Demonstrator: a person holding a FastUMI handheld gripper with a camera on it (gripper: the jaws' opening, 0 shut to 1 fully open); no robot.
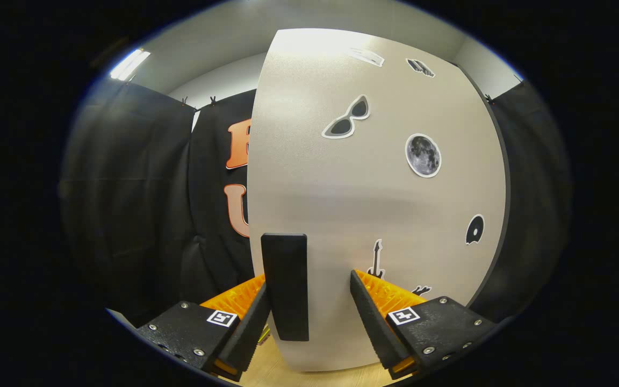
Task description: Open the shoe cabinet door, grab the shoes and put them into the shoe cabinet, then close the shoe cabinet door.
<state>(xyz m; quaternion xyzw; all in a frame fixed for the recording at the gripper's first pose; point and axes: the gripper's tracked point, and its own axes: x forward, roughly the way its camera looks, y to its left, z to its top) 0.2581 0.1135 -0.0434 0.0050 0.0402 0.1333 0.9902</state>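
The shoe cabinet door (374, 193) is a pale panel with several stickers, standing close in front of me. A black upright handle (285, 285) is fixed near its left edge. My gripper (309, 282) is open, with the handle between its fingers. The left finger (253, 317) lies against the handle's left side. A clear gap separates the right finger (368, 312) from the handle. The door hides the cabinet's inside.
Black booth cloth (137, 204) hangs to the left of the door and behind it, and more cloth (530, 188) to the right. A light wooden surface (272, 371) shows below the door's bottom edge, between the fingers.
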